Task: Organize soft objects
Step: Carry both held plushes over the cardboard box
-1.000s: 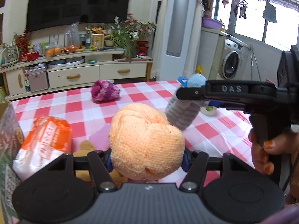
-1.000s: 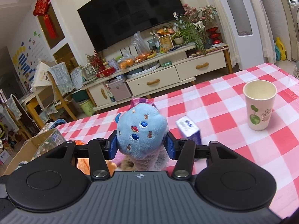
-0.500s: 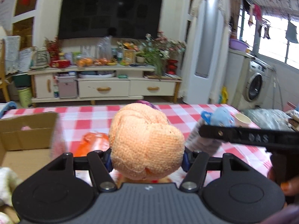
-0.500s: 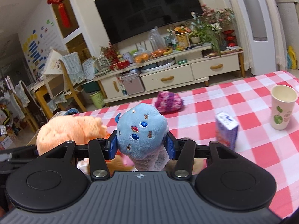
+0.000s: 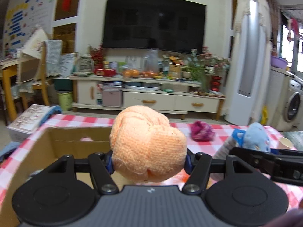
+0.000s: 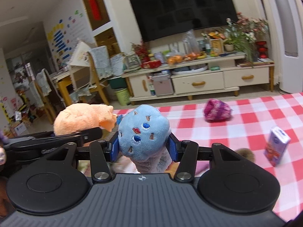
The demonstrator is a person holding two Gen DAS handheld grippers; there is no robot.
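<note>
Now the left gripper [image 5: 148, 163] is closed on the orange knitted toy [image 5: 147, 147], low in the frame centre, above the cardboard box [image 5: 62, 141]. The right gripper [image 6: 144, 148] clamps the blue plush toy [image 6: 144, 130]. Probably the step is carrying; next each toy needs lowering into the box and release.

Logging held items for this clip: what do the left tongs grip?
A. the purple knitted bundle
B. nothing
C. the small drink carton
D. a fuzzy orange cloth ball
D: the left tongs are shut on the fuzzy orange cloth ball, above the open cardboard box.
</note>
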